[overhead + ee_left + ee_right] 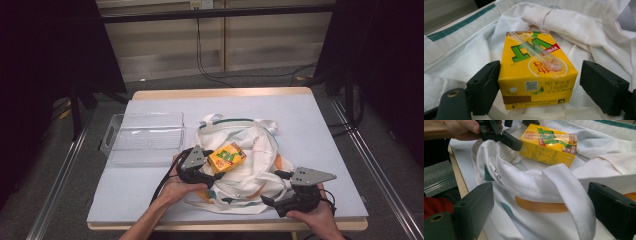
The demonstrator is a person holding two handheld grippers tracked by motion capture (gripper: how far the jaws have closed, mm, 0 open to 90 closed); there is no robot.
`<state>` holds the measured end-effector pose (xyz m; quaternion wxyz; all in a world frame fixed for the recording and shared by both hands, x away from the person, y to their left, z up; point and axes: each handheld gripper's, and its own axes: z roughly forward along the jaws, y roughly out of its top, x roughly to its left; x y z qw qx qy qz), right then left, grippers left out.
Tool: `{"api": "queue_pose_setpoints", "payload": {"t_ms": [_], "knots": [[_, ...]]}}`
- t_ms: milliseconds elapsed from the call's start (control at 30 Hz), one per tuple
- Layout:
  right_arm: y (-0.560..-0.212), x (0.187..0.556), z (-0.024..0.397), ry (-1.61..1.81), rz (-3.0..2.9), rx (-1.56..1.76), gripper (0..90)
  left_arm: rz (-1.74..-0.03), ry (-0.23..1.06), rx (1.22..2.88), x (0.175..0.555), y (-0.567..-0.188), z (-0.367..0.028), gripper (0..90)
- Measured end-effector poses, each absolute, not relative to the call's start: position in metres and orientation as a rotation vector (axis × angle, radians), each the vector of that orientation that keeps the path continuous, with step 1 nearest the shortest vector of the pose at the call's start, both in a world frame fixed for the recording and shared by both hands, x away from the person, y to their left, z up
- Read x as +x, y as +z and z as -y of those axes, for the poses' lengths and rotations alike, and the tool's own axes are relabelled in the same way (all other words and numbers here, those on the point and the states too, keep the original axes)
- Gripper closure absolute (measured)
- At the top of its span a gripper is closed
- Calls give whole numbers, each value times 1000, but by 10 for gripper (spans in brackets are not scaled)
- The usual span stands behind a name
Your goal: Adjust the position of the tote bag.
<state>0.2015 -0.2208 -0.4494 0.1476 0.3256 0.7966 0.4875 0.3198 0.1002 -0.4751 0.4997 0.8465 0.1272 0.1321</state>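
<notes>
Sitting at table's left: clear plastic tray (145, 137), empty-looking. Left gripper (209, 172) next, jaws apart around yellow juice carton (227, 157), one pad touching carton's side, other clear of it, no clamp. Carton lies flat on white tote bag (250, 150) mid-table. Right gripper (278, 187) at bag's near right edge, jaws apart, bag strap (574, 195) between them, unpinched.

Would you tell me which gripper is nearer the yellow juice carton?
Left. The left gripper straddles the carton, one jaw against its side, the other just clear. The right gripper sits off at the bag's near edge, jaws open around a handle.
</notes>
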Motion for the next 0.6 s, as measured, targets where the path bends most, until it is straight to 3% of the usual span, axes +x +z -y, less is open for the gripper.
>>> {"api": "queue_pose_setpoints", "payload": {"t_ms": [267, 400, 600], "knots": [[-450, 202, 221, 1397, -2298, 935, 80, -310, 326, 2052, 322, -483, -97, 184], [-450, 201, 221, 1396, -2298, 928, 79, -299, 346, 2073, 320, -485, -95, 249], [-450, 201, 221, 1399, -2299, 925, 76, -339, 331, 2068, 320, -483, -95, 267]]}}
